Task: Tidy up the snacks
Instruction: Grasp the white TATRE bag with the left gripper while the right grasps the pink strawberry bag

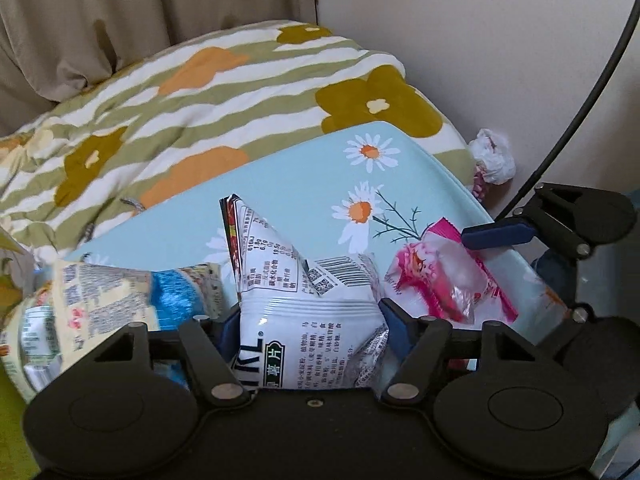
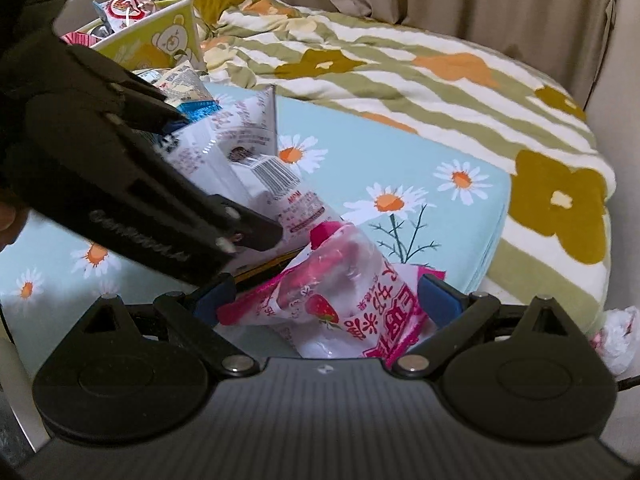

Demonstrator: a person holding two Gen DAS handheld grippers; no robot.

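White crinkly chip bag [image 1: 308,320]: our left gripper [image 1: 310,316] pinches it for sorting; at three o'clock, right gripper [image 2: 328,300] straddles pink strawberry packet [image 2: 340,304], grip unclear.

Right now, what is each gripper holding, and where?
The left gripper pinches the white chip bag across its middle. The right gripper has the pink strawberry packet between its fingers; grip unclear.

Curtain [image 1: 100,12]: beige, hanging in folds at the far side, beyond the tongs.
Wall [image 1: 480,40]: plain, pale, far right.
Bedding [image 1: 224,92]: striped quilt with flowers; daisy-print blue sheet [image 2: 360,152] under the tongs.
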